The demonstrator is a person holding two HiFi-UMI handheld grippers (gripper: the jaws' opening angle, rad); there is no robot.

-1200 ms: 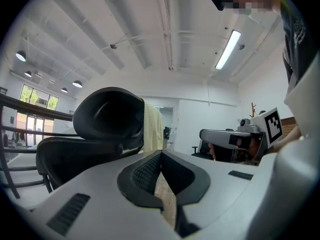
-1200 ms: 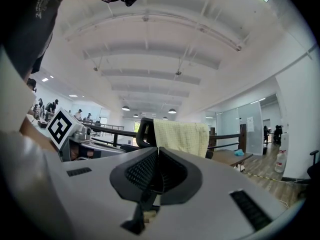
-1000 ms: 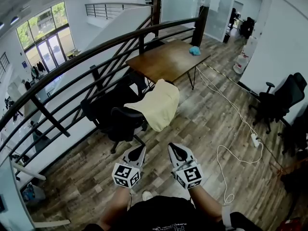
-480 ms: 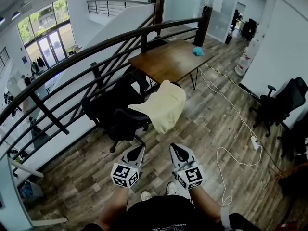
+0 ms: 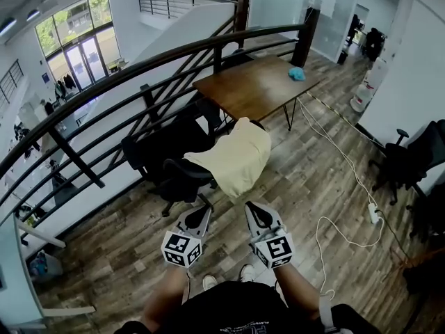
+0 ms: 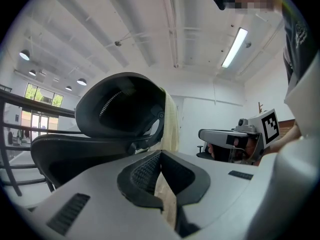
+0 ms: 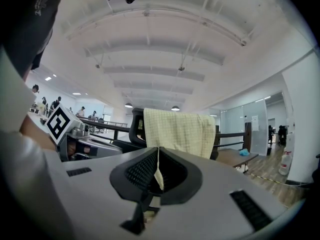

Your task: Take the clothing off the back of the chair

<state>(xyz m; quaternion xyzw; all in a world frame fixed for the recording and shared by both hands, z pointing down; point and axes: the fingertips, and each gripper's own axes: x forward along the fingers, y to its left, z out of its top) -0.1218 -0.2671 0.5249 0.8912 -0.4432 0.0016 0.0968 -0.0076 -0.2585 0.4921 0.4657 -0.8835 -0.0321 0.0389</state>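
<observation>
Pale yellow clothing [image 5: 236, 155] is hanging draped over the back of the black office chair [image 5: 174, 179], covering the backrest top and trailing down the side facing the person. The chair is standing beside the dark railing [image 5: 139, 72], near the end of the brown wooden table [image 5: 250, 85], which is carrying a small blue thing [image 5: 297, 73]. Left gripper [image 5: 199, 216] and right gripper [image 5: 255, 213] are being held side by side, level, low in the head view, both pointing at the chair and staying short of the clothing, not touching it. In the left gripper view the jaws are sitting together at the tips with nothing between them, the chair's headrest and a strip of the clothing showing ahead. In the right gripper view the jaws are also sitting closed and empty, the clothing hanging straight ahead beyond them. A white cable [image 5: 334, 152] is lying across the wood floor [image 5: 306, 179] to the right.
</observation>
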